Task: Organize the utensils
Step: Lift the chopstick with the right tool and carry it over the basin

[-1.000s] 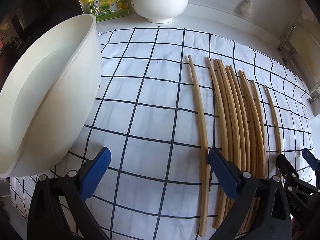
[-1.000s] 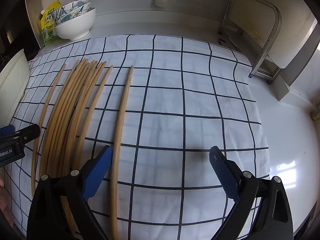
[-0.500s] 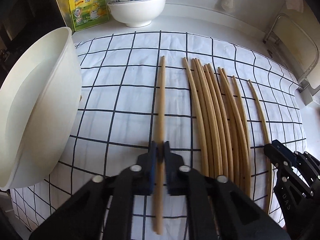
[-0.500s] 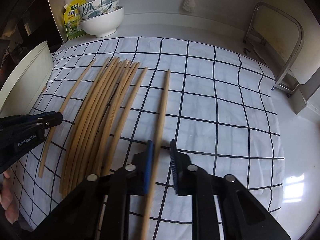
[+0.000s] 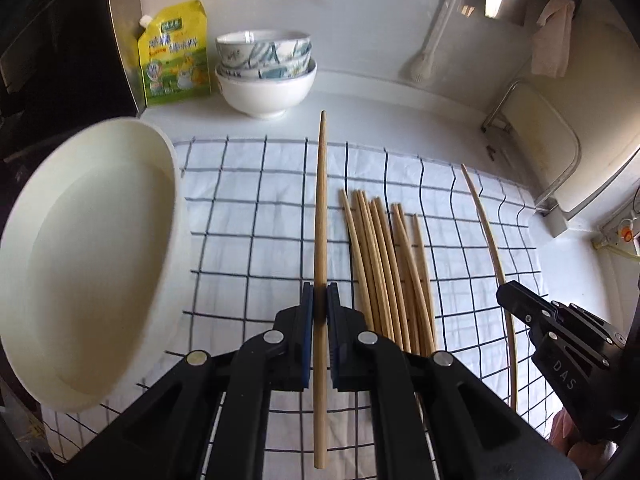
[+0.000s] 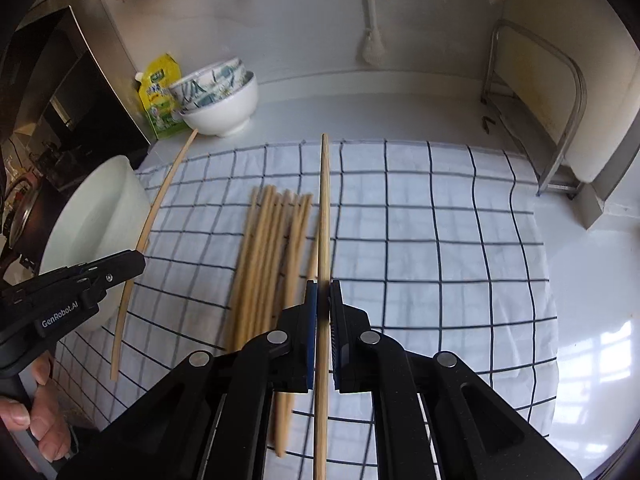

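My left gripper [image 5: 319, 308] is shut on a long wooden chopstick [image 5: 321, 208], lifted above the checked cloth [image 5: 248, 216]. My right gripper [image 6: 323, 304] is shut on another chopstick [image 6: 325, 208], also lifted. Several more chopsticks [image 5: 384, 264] lie bunched on the cloth between the two; they also show in the right wrist view [image 6: 268, 256]. The right gripper shows in the left wrist view [image 5: 560, 340] with its chopstick [image 5: 490, 236]. The left gripper shows in the right wrist view [image 6: 76, 284] with its chopstick [image 6: 156, 208].
A large white tub [image 5: 84, 256] stands at the cloth's left edge. Stacked bowls [image 5: 266, 72] and a yellow pouch [image 5: 174, 52] stand at the back by the wall. A metal rack with a board [image 6: 536, 104] stands at the right.
Both grippers shut on a chopstick each about half a second ago and have since lifted them off the cloth, pulling back and up.
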